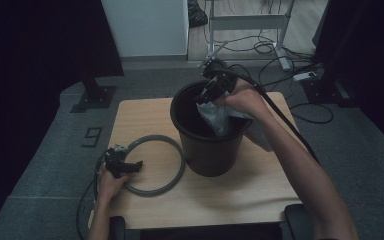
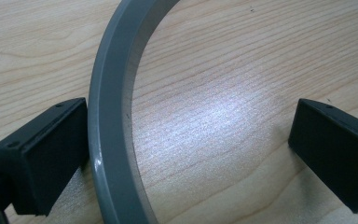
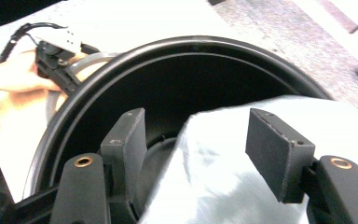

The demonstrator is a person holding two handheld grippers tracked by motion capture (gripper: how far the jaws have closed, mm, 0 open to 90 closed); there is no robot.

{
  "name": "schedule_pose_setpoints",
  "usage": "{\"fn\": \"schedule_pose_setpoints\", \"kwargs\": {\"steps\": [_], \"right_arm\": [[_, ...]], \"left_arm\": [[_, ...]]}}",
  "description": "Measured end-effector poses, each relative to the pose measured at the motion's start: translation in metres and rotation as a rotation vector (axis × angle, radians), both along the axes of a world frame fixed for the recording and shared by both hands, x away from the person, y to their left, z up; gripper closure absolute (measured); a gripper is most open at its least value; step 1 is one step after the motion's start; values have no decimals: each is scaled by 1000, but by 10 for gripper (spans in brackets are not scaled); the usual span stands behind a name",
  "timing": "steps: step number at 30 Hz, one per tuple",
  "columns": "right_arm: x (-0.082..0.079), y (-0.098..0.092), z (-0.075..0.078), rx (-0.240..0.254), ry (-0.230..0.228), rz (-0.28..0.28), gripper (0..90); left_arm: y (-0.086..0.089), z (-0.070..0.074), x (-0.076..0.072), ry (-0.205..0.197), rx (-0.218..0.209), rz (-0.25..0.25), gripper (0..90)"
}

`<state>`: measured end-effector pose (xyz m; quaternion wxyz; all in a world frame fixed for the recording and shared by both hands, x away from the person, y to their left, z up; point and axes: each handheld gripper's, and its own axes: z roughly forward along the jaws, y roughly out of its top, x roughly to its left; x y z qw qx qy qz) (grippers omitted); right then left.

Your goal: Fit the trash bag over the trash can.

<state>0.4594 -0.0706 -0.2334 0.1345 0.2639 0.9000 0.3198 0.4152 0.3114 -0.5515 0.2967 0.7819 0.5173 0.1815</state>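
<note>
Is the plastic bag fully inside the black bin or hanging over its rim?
Hanging over: the plastic bag drapes across the black bin rim on one side.

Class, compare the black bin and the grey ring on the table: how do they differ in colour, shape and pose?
The black bin is dark and tall, standing upright; the grey ring is pale grey and lies flat on the table. The black bin is a deep container with a pale bag draped over its rim; the grey ring is a thin open hoop with bare wood showing inside it. Both have round outlines and rest on the same table.
</note>
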Motion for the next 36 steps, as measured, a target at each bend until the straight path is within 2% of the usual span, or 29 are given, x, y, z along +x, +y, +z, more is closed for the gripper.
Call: {"fn": "schedule_pose_setpoints", "kwargs": {"steps": [6, 10, 12, 14, 15, 17, 18, 20, 22, 31, 32, 33, 34, 36], "right_arm": [[-3, -25, 15, -25, -42, -65, 368], [-4, -46, 18, -28, -73, -121, 304], [-4, -55, 14, -20, -56, -142, 261], [-4, -61, 5, -17, -29, -146, 256], [-3, -63, 0, -20, -13, -147, 288], [-2, -64, -11, -31, 19, -136, 472], [-1, -64, -16, -36, 37, -121, 577], [0, -61, -24, -50, 46, -102, 729], [2, -56, -32, -55, 51, -95, 809], [0, -4, -63, -80, 108, 17, 833], [0, -1, -65, -81, 110, 34, 834], [-2, 3, -67, -104, 115, 42, 832], [-3, 4, -66, -105, 103, 46, 832], [-2, 2, -62, -73, 109, 53, 809]], "left_arm": [[0, 0, 0, 0, 1, 0, 0], [0, 0, 0, 0, 1, 1, 0], [0, 0, 0, 0, 1, 0, 0], [0, 0, 0, 0, 1, 1, 0], [0, 0, 0, 0, 1, 1, 0], [0, 0, 0, 0, 1, 1, 0], [0, 0, 0, 0, 1, 2, 0], [0, 0, 0, 0, 1, 2, 0], [0, 0, 0, 0, 1, 2, 0], [0, 0, 0, 0, 1, 2, 0], [0, 0, 0, 0, 1, 2, 0], [0, 0, 0, 0, 1, 2, 0], [0, 0, 0, 0, 1, 2, 0], [0, 0, 0, 0, 1, 2, 0]]}}
